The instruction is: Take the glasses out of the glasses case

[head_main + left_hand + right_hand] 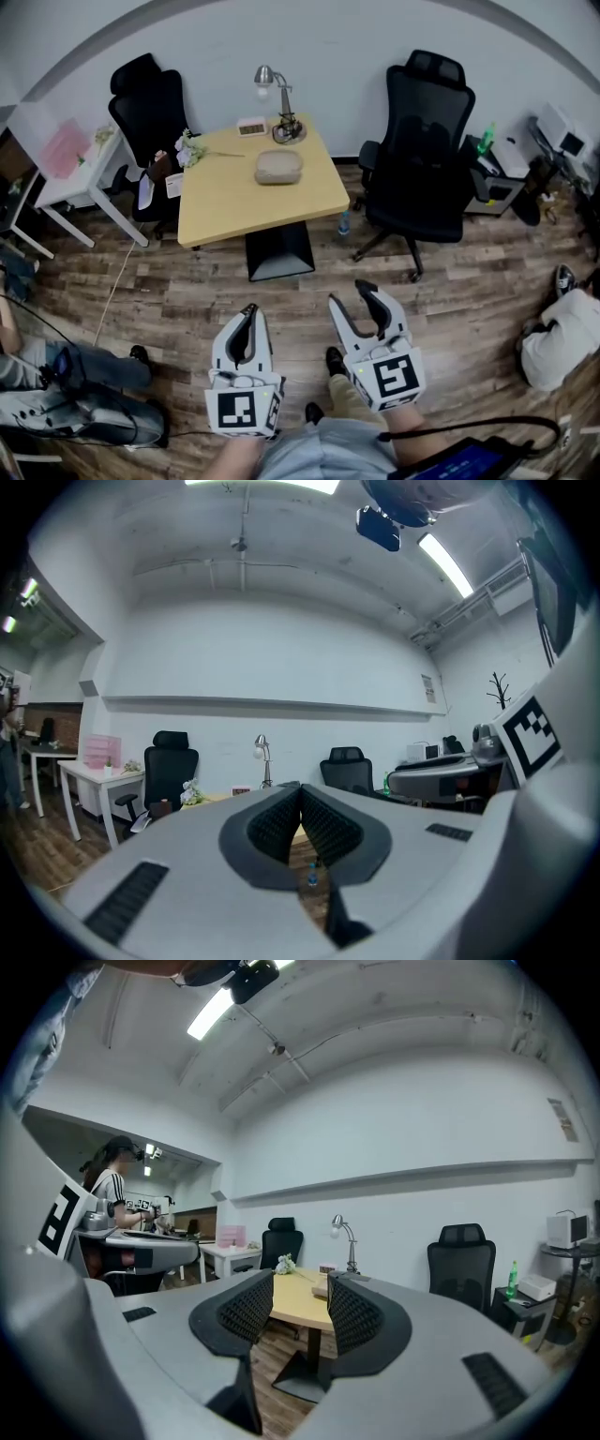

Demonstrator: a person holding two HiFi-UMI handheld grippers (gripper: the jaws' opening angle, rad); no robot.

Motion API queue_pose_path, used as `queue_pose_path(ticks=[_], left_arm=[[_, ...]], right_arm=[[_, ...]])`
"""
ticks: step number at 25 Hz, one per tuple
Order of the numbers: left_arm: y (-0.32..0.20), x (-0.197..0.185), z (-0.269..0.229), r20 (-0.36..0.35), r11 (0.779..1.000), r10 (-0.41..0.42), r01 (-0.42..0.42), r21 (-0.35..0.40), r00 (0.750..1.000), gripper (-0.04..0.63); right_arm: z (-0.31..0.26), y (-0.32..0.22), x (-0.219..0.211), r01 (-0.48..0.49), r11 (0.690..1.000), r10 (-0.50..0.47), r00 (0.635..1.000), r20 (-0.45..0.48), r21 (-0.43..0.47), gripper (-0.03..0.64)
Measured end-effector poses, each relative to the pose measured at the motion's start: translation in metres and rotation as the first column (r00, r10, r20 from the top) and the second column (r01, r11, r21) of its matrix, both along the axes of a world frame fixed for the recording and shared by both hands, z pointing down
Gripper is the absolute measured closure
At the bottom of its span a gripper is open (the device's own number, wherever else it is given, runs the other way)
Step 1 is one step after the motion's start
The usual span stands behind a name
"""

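L gripper [248, 314] clenched, empty; R gripper [352, 295] released, prob. pre-set for grabbing glasses case [278, 167] on table [225, 202], well apart.

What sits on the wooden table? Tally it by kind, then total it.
Glasses case: 1
Desk lamp: 1
Flower bunch: 1
Small white box: 1
Total: 4
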State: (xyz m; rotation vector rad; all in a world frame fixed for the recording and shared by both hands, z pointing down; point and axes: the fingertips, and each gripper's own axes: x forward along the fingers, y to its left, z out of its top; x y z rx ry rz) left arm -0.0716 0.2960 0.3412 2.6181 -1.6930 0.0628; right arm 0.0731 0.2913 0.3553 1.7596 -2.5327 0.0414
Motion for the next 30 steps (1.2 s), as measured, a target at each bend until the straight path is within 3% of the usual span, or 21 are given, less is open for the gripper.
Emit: queue_pose_path(ticks=[11, 22, 30], left_arm=[[-0.125, 0.021, 0.001, 0.048, 0.997, -0.067, 0.069, -0.025, 0.997, 0.589], [-0.196, 0.044, -0.023, 0.067, 0.994, -0.103, 0.101, 0.037, 0.992, 0.589], [-0.229, 0.023, -0.005, 0.037, 0.989, -0.147, 0.147, -0.010, 0.988, 0.589]], right_arm=[[0.012, -0.130, 0.022, 0.069, 0.997, -0.068, 0.997, 0.027, -0.036, 0.433], [-0.007, -0.219, 0.035, 0.131, 0.991, -0.131, 0.991, 0.030, 0.005, 0.446], [0.003, -0.260, 0.016, 0.180, 0.983, -0.180, 0.984, 0.004, -0.025, 0.448]])
